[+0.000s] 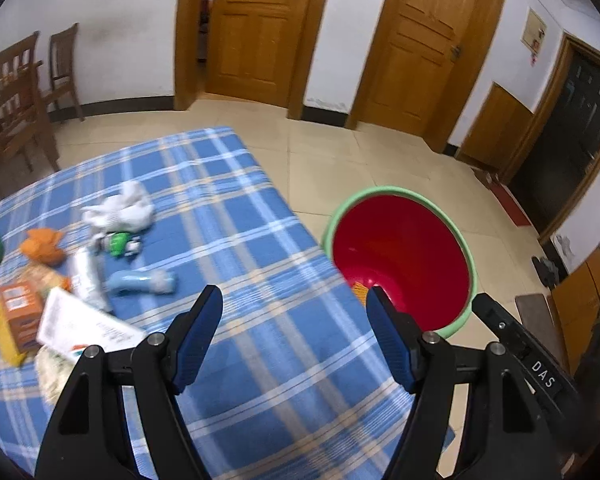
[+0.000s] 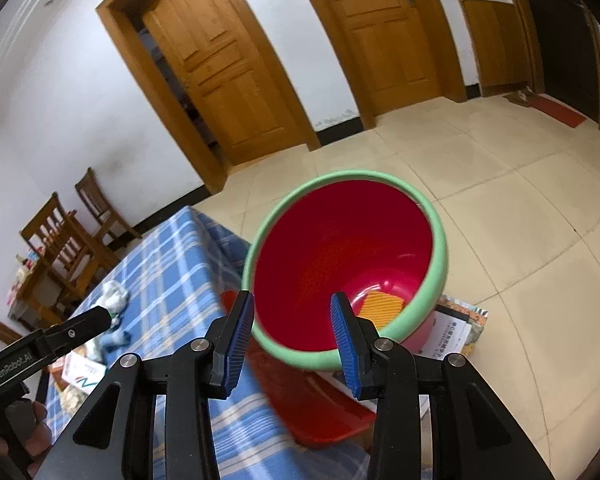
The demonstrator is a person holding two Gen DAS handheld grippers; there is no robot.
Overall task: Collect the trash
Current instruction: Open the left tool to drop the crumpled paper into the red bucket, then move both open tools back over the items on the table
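Both grippers over a table (image 1: pixel 260 208) with a blue plaid cloth, beside a red bin (image 1: pixel 400 256) with a green rim standing on the floor at the table's edge. Left gripper (image 1: pixel 294 300): jaws apart, nothing between them, above bare cloth. Right gripper (image 2: pixel 292 304): jaws partly apart and empty, aimed into the bin, where an orange wrapper (image 2: pixel 382 303) already lies. Remaining trash sits clustered at the table's far side: tissue (image 1: pixel 120 208), orange scrap (image 1: pixel 44 246), blue bottle (image 1: pixel 144 282), box (image 1: pixel 20 312), papers (image 1: pixel 84 326). The next pick is probably best taken by the left gripper, starting with the nearest loose item, jaws straddling it before closing.
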